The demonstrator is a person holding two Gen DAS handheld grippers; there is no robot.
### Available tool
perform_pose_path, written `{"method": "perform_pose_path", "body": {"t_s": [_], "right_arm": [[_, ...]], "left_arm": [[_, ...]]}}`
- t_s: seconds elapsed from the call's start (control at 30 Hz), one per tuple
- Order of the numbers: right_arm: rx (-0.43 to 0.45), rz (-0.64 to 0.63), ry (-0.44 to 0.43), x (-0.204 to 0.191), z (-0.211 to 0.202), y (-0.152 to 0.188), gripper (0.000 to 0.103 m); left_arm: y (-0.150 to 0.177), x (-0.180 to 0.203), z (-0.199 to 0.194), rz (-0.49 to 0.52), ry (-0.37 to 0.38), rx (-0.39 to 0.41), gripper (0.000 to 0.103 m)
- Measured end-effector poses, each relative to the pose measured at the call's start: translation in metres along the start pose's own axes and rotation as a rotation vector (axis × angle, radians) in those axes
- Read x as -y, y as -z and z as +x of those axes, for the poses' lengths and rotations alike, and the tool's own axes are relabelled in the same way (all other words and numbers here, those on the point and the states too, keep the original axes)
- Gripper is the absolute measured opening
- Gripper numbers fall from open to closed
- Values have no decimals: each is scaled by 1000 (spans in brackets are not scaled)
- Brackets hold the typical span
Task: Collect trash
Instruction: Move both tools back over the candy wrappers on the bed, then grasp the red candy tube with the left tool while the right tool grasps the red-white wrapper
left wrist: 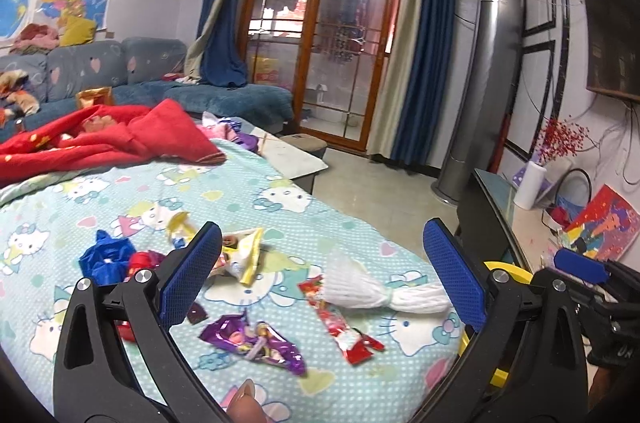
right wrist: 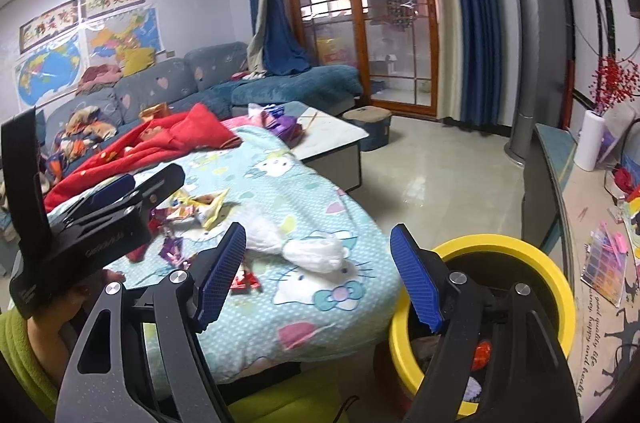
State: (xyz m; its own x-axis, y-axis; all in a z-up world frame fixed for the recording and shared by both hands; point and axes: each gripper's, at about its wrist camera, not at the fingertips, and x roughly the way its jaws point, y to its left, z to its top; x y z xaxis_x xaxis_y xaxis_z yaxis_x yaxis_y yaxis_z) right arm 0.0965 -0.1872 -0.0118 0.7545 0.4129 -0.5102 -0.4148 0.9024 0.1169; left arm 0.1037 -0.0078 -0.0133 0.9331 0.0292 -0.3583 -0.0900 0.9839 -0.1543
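Note:
Several pieces of trash lie on a Hello Kitty sheet (left wrist: 280, 191): a white foam net (left wrist: 368, 289), a red wrapper (left wrist: 344, 327), a purple wrapper (left wrist: 256, 341), a yellow wrapper (left wrist: 244, 251) and a blue wrapper (left wrist: 106, 259). My left gripper (left wrist: 324, 275) is open and empty, above the wrappers. My right gripper (right wrist: 320, 279) is open and empty, over the sheet's near edge beside a yellow bin (right wrist: 556, 283) that holds some trash. The foam net (right wrist: 304, 247) also shows in the right wrist view, just beyond the right gripper's left finger.
A red blanket (left wrist: 120, 139) lies at the back of the sheet. A white low table (right wrist: 332, 135) stands behind it and a blue sofa (left wrist: 160, 79) beyond. A cabinet (right wrist: 592, 223) with papers runs along the right. Open floor (right wrist: 440, 175) lies between.

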Motion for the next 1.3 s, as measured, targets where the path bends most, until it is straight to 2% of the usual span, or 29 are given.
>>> {"method": "perform_pose_path", "body": {"t_s": [0.43,0.87,1.13,1.3], "right_arm": [[-45,-48,-48,-29,16,-2,72],[-138,-95,-102,-57,45,3,72],[-193,-90,-120,-62,70,3,72],[-269,-63,-136,-61,94,10,63]], "left_arm": [[0,-40,4,-62,-81,-37,92],[3,-84,7,-143,-181,-81,92],[10,-115,14,-205,-236,-152,92],[19,-137,21,-279,-237,-210,92]]}}
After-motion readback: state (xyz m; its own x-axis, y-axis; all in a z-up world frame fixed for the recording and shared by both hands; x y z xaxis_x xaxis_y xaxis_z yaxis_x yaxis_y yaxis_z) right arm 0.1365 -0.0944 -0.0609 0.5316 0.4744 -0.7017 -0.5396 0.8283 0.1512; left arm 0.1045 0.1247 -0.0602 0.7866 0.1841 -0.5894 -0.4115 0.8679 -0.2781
